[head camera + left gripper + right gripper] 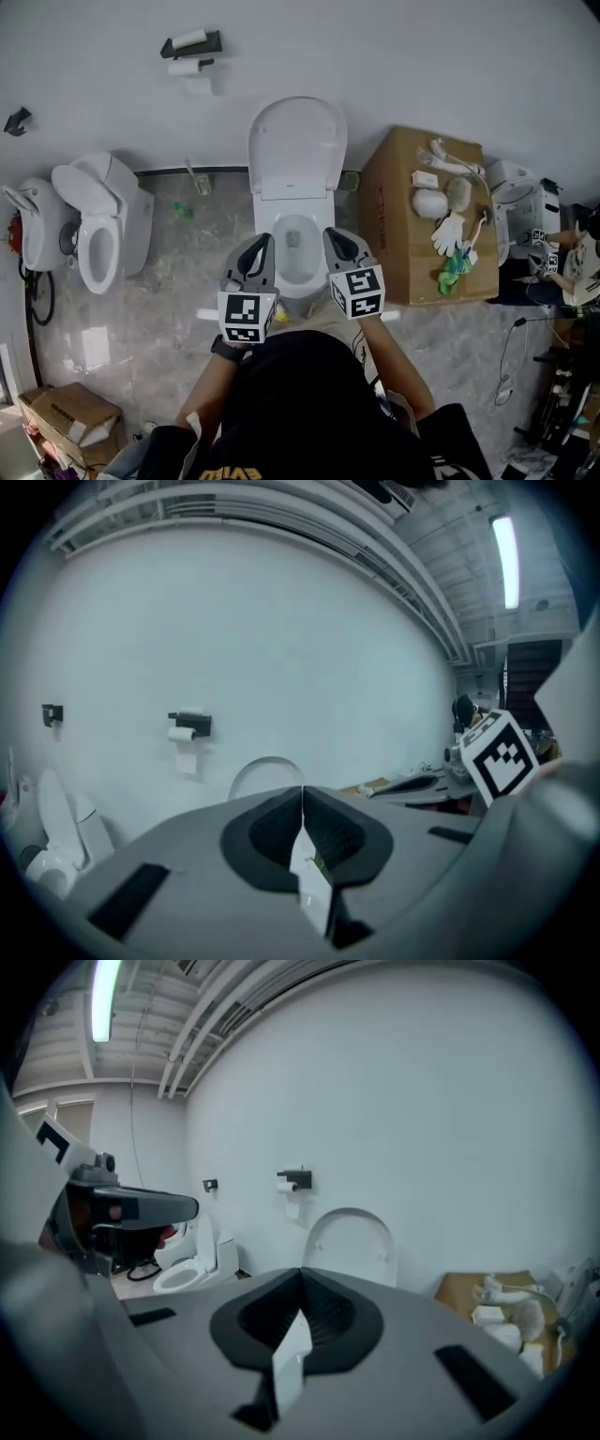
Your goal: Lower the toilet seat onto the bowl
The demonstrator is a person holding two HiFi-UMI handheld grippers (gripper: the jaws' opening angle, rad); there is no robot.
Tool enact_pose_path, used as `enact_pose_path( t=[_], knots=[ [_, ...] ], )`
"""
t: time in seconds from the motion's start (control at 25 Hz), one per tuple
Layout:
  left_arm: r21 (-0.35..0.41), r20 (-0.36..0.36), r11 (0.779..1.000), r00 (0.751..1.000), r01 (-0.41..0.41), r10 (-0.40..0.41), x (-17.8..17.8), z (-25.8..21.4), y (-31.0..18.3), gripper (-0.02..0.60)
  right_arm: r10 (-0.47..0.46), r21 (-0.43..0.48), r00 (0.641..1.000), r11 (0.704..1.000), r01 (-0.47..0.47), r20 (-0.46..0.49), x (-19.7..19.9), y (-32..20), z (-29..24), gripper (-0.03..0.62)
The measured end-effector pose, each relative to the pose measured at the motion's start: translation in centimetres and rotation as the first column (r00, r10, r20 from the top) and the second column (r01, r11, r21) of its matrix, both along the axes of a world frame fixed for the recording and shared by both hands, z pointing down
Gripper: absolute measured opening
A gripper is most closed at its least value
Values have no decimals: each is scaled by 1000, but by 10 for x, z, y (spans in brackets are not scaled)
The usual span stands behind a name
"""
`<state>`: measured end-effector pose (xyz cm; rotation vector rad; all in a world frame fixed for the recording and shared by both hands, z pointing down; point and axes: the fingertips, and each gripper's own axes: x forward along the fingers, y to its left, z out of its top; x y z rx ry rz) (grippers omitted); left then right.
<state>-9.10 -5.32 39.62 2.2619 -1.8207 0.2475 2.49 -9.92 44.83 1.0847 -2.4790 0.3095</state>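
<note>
A white glove (448,232) lies on a cardboard box (394,216), second toilet (98,234) nearby.

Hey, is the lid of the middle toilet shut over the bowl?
No, the lid stands upright against the wall, leaving the bowl uncovered.

The grey marbled floor (159,309) carries a white toilet (297,187) at the far middle, a second toilet (98,225) far left, a large cardboard box (394,216) just right of the first, and an open carton (70,417) near left

Mock-up washroom inside industrial hall:
- white ceramic toilet (298,187), frame centre
- second white ceramic toilet (98,225), left
- black wall-mounted paper-roll holder (191,44), upper left
- brown cardboard box (394,220), right
- white fluorescent ceiling tube (504,560), upper right
</note>
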Motion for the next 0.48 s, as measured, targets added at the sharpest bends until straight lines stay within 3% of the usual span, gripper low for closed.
enact_pose_path(
  t=[0.16, 0.48],
  knots=[
    [85, -22, 994, 998, 64, -63, -5, -31, -8, 12, 9, 3, 995, 1000, -9, 104, -7, -1, -29, -8],
    [104, -8, 994, 1000, 22, -21, 10, -45, 3, 12, 15, 104, 982, 994, -35, 190, -2, 12, -94, -8]
  ],
)
